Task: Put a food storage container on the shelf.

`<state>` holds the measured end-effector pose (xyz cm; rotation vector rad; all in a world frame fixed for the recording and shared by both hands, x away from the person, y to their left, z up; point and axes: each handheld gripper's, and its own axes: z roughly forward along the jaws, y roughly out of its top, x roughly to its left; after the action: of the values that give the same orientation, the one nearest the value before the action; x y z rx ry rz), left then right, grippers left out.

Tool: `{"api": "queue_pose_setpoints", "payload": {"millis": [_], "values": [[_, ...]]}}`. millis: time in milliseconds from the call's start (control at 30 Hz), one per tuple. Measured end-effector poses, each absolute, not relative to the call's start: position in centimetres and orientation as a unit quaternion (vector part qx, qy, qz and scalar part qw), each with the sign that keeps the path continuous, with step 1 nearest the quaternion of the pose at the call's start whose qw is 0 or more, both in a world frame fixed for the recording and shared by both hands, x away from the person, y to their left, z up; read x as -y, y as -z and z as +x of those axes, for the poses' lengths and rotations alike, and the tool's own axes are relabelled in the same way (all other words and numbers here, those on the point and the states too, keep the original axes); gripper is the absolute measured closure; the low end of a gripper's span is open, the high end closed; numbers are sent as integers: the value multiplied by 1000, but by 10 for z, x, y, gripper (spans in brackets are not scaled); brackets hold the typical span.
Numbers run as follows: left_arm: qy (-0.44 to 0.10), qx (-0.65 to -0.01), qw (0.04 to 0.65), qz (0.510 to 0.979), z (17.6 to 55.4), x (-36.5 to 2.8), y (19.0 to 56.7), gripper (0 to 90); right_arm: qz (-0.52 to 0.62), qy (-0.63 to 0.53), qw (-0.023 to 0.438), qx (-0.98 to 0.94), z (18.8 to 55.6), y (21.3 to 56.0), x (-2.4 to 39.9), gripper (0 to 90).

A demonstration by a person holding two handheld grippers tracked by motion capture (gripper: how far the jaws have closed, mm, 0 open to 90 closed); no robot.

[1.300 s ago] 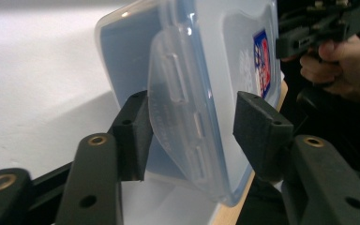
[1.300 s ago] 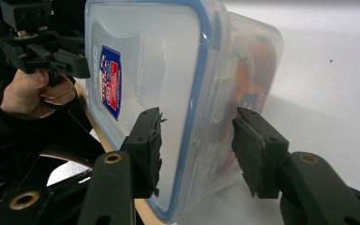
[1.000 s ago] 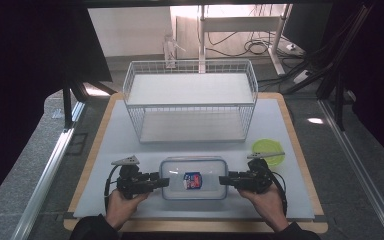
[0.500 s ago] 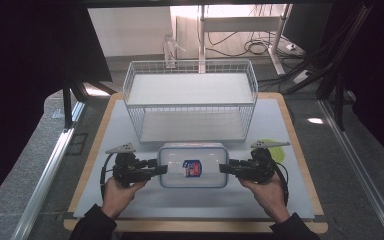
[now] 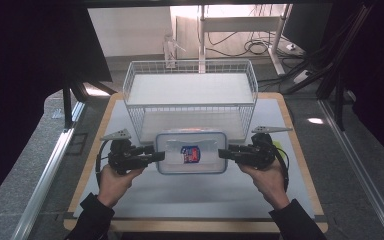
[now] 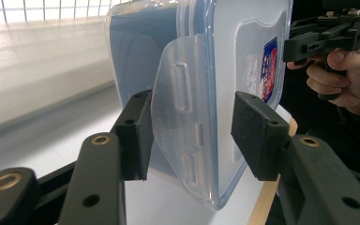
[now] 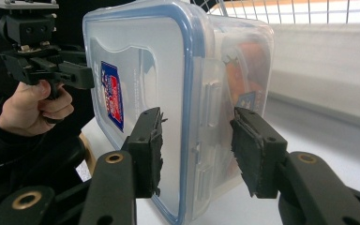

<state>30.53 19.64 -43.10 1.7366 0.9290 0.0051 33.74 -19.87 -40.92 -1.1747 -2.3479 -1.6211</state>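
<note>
This is looking like a lab or test room set up for recording, not a home. A wood-edged table [image 5: 300,150] with a pale mat is standing on a grey speckled floor [image 5: 35,150], and metal rails [image 5: 45,175] are running along both sides of it. Behind the table, loose cables [image 5: 260,47] are lying on the floor around the legs of a white metal stand [image 5: 202,30], and dark screens or panels [image 5: 30,60] are closing in the space left and right. A white wire basket [image 5: 190,90] is sitting on the table as a prop.
</note>
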Motion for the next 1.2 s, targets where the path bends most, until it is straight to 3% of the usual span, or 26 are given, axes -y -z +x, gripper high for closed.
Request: {"api": "queue_pose_setpoints", "payload": {"millis": [1200], "values": [[-33,-382,566,730,368,-203,343,501,-374,568,4,733,401,328,192,542]]}}
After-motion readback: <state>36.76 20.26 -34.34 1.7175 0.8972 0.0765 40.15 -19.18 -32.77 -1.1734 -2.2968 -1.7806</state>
